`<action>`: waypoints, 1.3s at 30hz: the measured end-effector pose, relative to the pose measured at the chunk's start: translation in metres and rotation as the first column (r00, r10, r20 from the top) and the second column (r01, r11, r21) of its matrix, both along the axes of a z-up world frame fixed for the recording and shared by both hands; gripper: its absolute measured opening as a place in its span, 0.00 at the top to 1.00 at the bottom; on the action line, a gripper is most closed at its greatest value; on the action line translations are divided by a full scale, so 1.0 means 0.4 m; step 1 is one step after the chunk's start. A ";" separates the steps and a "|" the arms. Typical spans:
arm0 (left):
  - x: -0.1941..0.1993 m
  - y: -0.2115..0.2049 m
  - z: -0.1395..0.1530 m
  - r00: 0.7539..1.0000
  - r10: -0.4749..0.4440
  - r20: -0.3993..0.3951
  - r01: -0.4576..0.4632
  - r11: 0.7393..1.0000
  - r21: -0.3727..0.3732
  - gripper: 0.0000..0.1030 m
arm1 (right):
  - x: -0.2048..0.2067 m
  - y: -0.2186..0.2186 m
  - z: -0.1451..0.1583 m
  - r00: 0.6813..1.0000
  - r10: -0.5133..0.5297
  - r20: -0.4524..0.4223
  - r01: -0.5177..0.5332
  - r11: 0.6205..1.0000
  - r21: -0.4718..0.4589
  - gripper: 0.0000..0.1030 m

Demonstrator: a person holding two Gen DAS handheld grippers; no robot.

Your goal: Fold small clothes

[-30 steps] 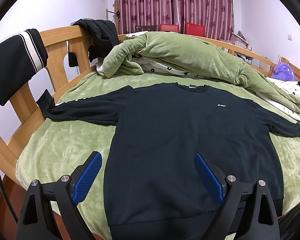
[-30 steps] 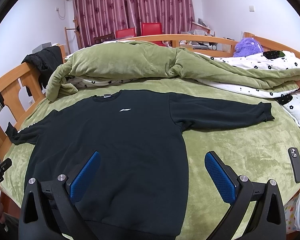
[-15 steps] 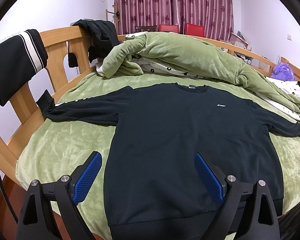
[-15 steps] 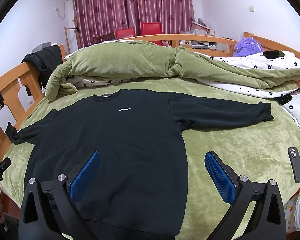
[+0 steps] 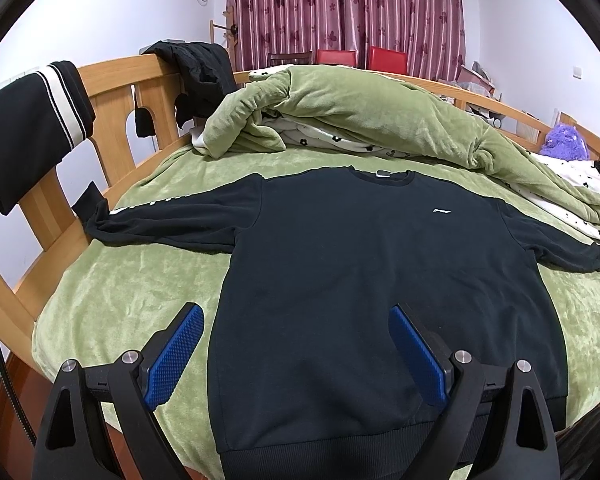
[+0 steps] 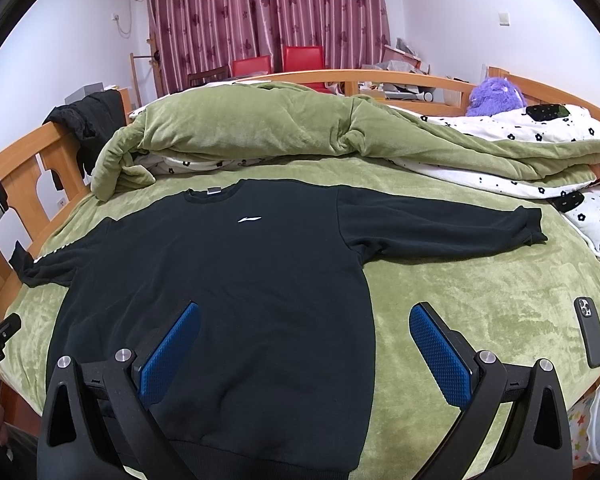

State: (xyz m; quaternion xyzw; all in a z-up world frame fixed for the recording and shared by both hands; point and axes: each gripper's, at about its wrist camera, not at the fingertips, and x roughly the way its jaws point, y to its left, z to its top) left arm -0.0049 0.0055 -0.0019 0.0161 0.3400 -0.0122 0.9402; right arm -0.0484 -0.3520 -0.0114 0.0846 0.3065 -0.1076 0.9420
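At the far left, a black garment with white stripes (image 5: 32, 128) hangs over the rail of the curved wooden bed frame (image 5: 112, 92); further along the same rail a crumpled black jacket (image 5: 198, 68) is draped. On the green plush bed cover (image 5: 120, 288) lies the task garment, a black long-sleeved sweatshirt with a small white chest logo (image 5: 360, 280), spread flat, front upward, collar toward the far side and ribbed hem at the near edge of the bed. Its two sleeves extend outward to either side; the sleeve toward the striped garment carries white lettering.

The left gripper (image 5: 296, 350), black-framed with blue textured pads, hovers above the lower part of the sweatshirt with its jaws spread wide and nothing between them; one finger stands over the bed cover, the other over the black fabric. The right gripper (image 6: 304, 354), of the same build, is likewise wide apart and empty, one finger over the sweatshirt and the other over the bare cover beside it.

Behind the collar, a rolled green quilt with a white flower-print lining (image 6: 260, 132) runs across the bed. To the right, a purple plush toy (image 6: 496, 96) sits by the far rail, and a dark smartphone (image 6: 590, 332) lies face down near the bed's right edge, well apart from the sweatshirt.
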 end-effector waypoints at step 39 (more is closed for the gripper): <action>0.016 -0.009 -0.004 0.999 -0.036 -0.008 0.036 0.998 -0.049 0.10 | 0.008 -0.014 -0.022 0.999 0.015 -0.034 -0.016 0.999 -0.042 0.01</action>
